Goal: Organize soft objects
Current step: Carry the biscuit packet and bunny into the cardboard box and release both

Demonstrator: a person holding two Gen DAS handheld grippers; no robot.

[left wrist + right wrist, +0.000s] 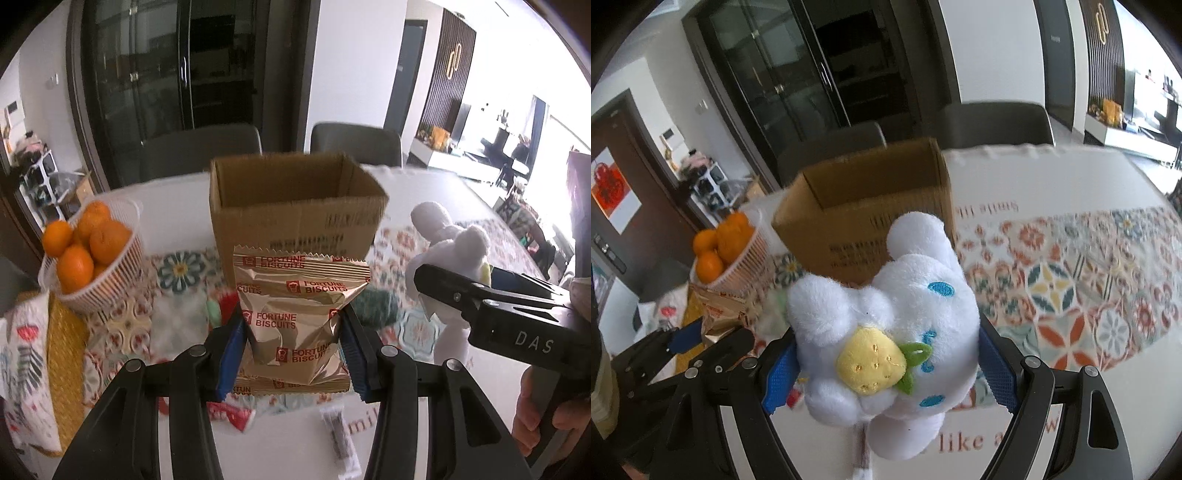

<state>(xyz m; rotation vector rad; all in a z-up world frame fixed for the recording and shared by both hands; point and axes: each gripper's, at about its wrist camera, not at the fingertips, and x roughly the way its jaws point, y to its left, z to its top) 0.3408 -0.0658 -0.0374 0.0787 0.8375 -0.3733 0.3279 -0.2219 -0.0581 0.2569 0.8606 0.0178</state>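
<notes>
My left gripper [293, 328] is shut on a gold Fortune Biscuits packet [295, 314] and holds it above the table, in front of an open cardboard box [295, 206]. My right gripper [886, 354] is shut on a white plush toy [886, 332] with a yellow strawberry on it, held above the table near the same box [864, 206]. In the left wrist view the plush [450, 240] and right gripper [443, 291] show at the right. In the right wrist view the left gripper [701, 336] and packet [720, 306] show at the lower left.
A white basket of oranges [88, 258] stands left of the box on a patterned tablecloth [177, 273]. A small dark wrapped item [340, 439] and a red-and-white wrapper [232, 413] lie on the table below the packet. Two grey chairs [354, 142] stand behind the table.
</notes>
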